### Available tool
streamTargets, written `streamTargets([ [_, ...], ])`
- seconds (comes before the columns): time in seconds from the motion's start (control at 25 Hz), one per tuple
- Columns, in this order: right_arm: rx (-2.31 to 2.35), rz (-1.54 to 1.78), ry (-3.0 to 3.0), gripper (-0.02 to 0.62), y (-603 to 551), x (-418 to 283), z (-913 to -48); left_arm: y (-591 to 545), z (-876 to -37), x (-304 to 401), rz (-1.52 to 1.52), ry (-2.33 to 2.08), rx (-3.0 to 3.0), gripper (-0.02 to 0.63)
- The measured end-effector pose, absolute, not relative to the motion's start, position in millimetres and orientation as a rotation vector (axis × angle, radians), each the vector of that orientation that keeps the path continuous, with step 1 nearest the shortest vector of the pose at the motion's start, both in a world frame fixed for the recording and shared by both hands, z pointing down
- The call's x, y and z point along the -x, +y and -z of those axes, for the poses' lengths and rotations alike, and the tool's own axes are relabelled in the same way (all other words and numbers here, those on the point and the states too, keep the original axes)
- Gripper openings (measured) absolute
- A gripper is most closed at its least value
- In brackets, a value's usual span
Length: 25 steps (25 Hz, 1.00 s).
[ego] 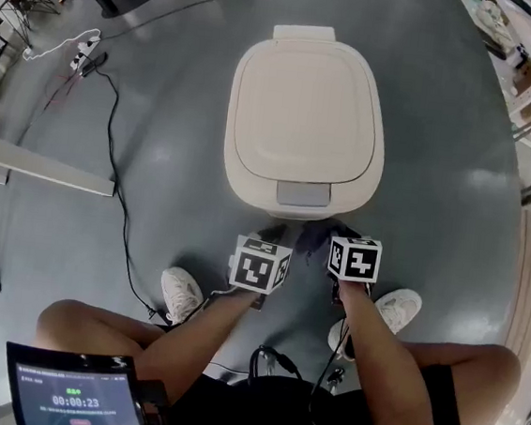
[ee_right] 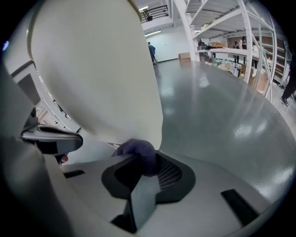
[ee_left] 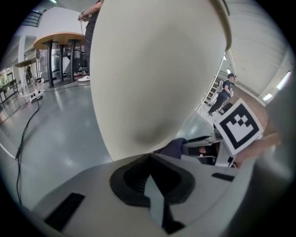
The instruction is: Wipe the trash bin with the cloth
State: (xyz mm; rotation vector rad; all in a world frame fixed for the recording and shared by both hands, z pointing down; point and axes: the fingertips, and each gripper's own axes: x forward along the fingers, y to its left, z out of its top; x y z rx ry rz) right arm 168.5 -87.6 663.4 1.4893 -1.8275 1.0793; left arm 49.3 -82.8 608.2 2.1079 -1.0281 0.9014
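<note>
A beige trash bin (ego: pixel 304 117) with its lid down stands on the grey floor in front of me. Both grippers are low at its front wall. My right gripper (ego: pixel 343 236) is shut on a dark purple cloth (ego: pixel 313 236). In the right gripper view the cloth (ee_right: pixel 138 152) bunches between the jaws of this gripper (ee_right: pixel 145 173), pressed against the bin's wall (ee_right: pixel 92 69). My left gripper (ego: pixel 264 241) is just left of it. Its jaws (ee_left: pixel 150 173) are together with nothing in them, close under the bin (ee_left: pixel 152 69). The cloth (ee_left: pixel 174 147) shows beside it.
A black cable (ego: pixel 117 191) runs over the floor at the left, from a power strip (ego: pixel 84 51). A white beam (ego: pixel 35 166) lies at the far left. My shoes (ego: pixel 181 294) sit near the bin's base. A wooden edge (ego: pixel 530 282) borders the right. A timer screen (ego: pixel 72 394) is on my knee.
</note>
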Motion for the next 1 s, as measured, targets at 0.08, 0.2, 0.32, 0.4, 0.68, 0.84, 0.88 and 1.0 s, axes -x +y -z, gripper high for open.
streamTargets([
  [0.08,-1.483,-1.064,-1.832,0.066,-90.7,-172.3,-665.0,-82.0,-608.8,-51.8,-0.892,-1.04,-2.101,-0.003],
  [0.2,-1.455,-1.03,-1.858,0.066,-94.5,-177.3,-666.2,-81.2,-606.6,-57.6,-0.87,-1.071,-2.093,-0.003],
  [0.32,-1.408,-1.007,-1.89,0.066,-96.0,-189.2,-661.8,-79.2,-598.4,-73.1,-0.849,-1.116,-2.072,-0.003],
  [0.4,-1.374,-0.987,-1.911,0.066,-98.4,-191.2,-657.6,-78.7,-592.6,-81.2,-0.836,-1.137,-2.066,-0.003],
  [0.68,-1.339,-0.95,-1.991,0.066,-107.5,-196.1,-640.9,-78.3,-576.2,-106.0,-0.801,-1.176,-2.072,-0.003],
  [0.84,-1.343,-0.919,-2.038,0.066,-111.5,-200.8,-629.1,-76.3,-568.9,-119.6,-0.797,-1.187,-2.084,-0.003],
  [0.88,-1.343,-0.894,-2.047,0.066,-111.6,-203.2,-626.9,-75.5,-567.8,-123.3,-0.801,-1.187,-2.09,-0.003],
  [1.0,-1.344,-0.75,-2.083,0.066,-111.6,-206.2,-614.5,-73.1,-560.4,-124.9,-0.823,-1.187,-2.115,-0.003],
])
